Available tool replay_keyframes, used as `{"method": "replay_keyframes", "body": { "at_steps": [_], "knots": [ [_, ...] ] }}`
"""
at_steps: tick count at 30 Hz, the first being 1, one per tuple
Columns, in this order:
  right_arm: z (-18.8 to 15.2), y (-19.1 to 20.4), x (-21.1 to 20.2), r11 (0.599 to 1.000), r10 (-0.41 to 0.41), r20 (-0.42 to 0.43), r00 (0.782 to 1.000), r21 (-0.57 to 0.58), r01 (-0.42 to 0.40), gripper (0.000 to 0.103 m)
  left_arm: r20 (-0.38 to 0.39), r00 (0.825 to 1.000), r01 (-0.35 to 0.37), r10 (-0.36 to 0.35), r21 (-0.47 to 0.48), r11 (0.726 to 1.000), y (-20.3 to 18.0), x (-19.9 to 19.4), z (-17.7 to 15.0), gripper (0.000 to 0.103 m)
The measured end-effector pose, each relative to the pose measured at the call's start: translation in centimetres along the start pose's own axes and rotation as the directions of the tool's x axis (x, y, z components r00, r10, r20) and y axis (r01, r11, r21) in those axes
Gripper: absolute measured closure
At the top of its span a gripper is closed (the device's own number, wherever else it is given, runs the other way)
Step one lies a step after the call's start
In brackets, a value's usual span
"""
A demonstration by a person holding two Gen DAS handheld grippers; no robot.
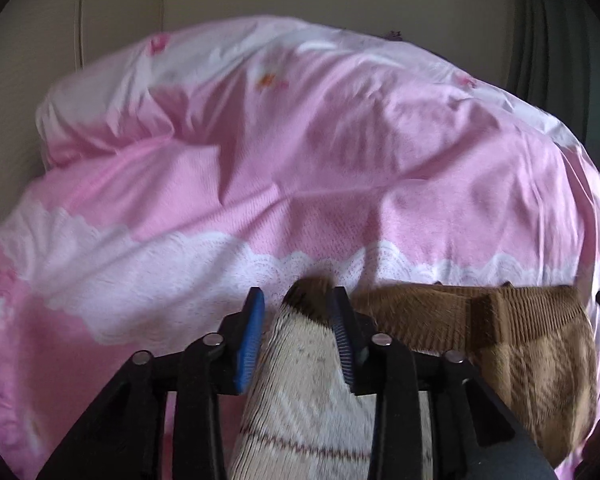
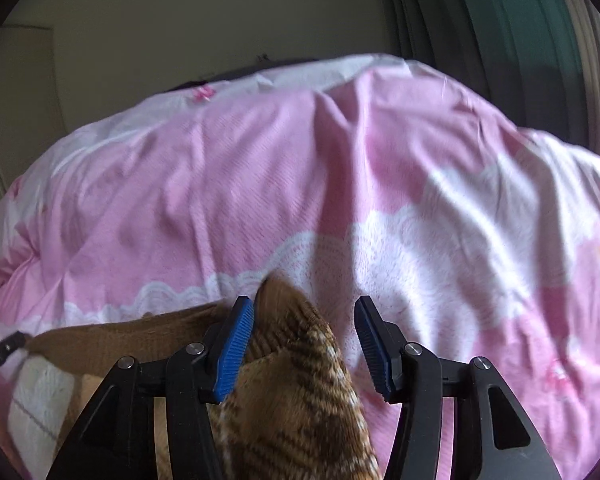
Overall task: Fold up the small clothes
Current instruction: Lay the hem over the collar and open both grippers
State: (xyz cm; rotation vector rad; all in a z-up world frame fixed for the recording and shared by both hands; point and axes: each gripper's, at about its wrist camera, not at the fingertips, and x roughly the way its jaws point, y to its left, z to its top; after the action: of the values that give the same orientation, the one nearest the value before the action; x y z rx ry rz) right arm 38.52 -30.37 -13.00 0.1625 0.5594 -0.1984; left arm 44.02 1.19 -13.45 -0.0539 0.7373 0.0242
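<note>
One knitted garment (image 1: 520, 360) is in play, brown and cream with a plaid-like pattern and a ribbed brown band along its far edge, lying on the near edge of the pink quilt (image 1: 300, 160). Its cream part runs up between the fingers of the left gripper (image 1: 300, 320), and the blue pads sit tight against the cloth on both sides, so that claw reads as clamped on the garment. Over on the other side, the brown plaid part humps up inside the right gripper (image 2: 304, 332); the left-hand pad (image 2: 236, 344) touches the knit, but the other pad stands clear of it with quilt showing in the gap, so this claw is spread and not pinching anything.

Judging progress: both ends are bunched and raised, the ribbed band stretches between the two grippers, and no neat flat fold is visible anywhere. The fold looks early or mid-way, with flattening and squaring off left to do. Motion blur softens the knit, so exact layers are hard to tell.

Beyond the quilt, with its white lace print, there's a plain wall (image 2: 180, 20) and a dark green curtain (image 2: 520, 40).
</note>
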Motion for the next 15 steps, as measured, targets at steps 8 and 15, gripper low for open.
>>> {"method": "replay_keyframes", "body": {
  "at_steps": [8, 15],
  "knots": [
    [-2.1, 4.7, -1.1, 0.975, 0.132, -0.069, 0.989, -0.172, -0.142, 0.050, -0.085, 0.984, 0.169, -0.158, 0.153, 0.974, -4.6, -1.1, -2.9, 0.067],
    [-6.0, 7.2, 1.5, 0.940, 0.100, -0.197, 0.975, -0.303, -0.158, 0.050, -0.154, 0.975, 0.187, -0.157, 0.206, 0.960, -5.7, 1.7, -4.6, 0.066]
  ]
}}
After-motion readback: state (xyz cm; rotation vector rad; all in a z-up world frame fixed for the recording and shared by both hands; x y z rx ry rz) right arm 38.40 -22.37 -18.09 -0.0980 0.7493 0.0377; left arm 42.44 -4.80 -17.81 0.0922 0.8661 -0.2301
